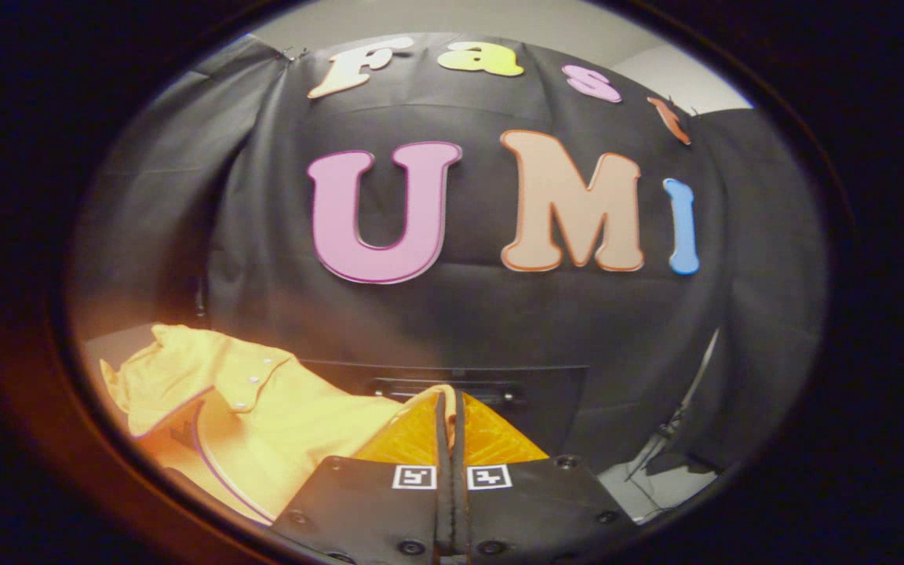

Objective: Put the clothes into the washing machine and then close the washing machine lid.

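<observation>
Black cloth hangs behind while my fingers [450,416] sit pressed together, pinching nothing I can see, so the yellow shirt [264,408] lying just left could slip free unlifted.

The gripper [450,408] has two fingers [413,439] that are closed together, with only a thin dark line between them. Each finger is a wedge, wide at its base and narrow at the tip, and its surface has a fine ribbed texture. Behind each finger sits a flat, dark mounting block. Each block carries one small square marker, white with a black pattern. Several round screws are visible on the blocks, near their corners.
</observation>
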Tool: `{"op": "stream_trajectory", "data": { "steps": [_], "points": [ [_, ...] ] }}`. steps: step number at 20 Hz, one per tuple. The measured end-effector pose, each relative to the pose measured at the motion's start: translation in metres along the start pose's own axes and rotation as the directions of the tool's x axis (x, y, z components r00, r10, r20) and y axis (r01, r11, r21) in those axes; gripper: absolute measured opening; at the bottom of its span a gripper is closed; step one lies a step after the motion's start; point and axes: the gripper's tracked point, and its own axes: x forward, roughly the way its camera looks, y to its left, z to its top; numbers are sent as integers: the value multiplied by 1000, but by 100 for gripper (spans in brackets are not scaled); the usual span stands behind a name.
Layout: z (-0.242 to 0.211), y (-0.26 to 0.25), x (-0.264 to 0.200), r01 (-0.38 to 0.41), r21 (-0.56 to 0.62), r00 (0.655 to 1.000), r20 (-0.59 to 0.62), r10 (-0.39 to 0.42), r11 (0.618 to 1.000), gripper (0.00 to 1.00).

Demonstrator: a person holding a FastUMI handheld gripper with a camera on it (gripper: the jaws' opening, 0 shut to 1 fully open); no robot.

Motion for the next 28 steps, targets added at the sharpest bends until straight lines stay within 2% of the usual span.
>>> {"op": "stream_trajectory", "data": {
  "steps": [4,6,9,10,11,13,18,23,25,28],
  "points": [
    [-23,-30,0,105,-93,994,-33,-109,990,0],
    [-30,-36,0,124,-113,991,-38,-129,986,0],
    [-43,-26,1,73,-99,994,-75,-80,992,2],
    [-44,-24,0,66,-101,994,-74,-74,993,12],
    [-44,-22,-1,62,-104,995,-69,-69,993,12],
    [-42,-15,-3,42,-112,997,-62,-49,993,5],
    [-40,-8,-8,19,-135,998,-63,-27,991,5],
    [-40,-3,-4,1,-97,997,-74,-8,995,5],
    [-33,3,-1,-20,-65,997,-71,15,998,17],
    [-22,14,9,-45,-19,997,-61,44,999,51]
  ]
}}
